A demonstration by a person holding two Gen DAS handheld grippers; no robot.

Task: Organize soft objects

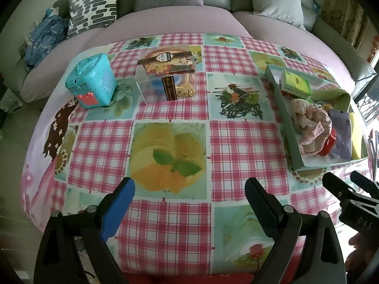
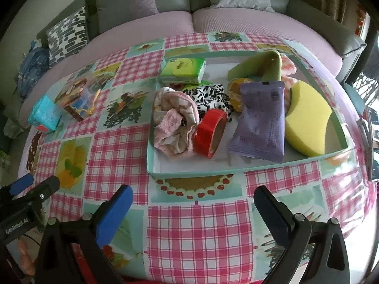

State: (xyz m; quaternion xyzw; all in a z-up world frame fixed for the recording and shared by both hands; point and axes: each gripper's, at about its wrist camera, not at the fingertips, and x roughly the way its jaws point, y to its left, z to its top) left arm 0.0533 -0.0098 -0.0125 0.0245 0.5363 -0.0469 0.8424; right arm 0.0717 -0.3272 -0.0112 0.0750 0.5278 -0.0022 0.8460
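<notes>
In the left wrist view the tray's (image 1: 284,116) far right side runs off the picture edge, so the yellow sponge (image 1: 355,137) shows only as a sliver. The red tape roll (image 1: 330,142) is mostly hidden behind the crumpled pink cloth (image 1: 310,125). In the right wrist view the purple packet's (image 2: 260,118) print is too small to read.

Pink crumpled cloth (image 2: 174,124), yellow sponge (image 2: 308,118), in tray (image 2: 213,172)
</notes>
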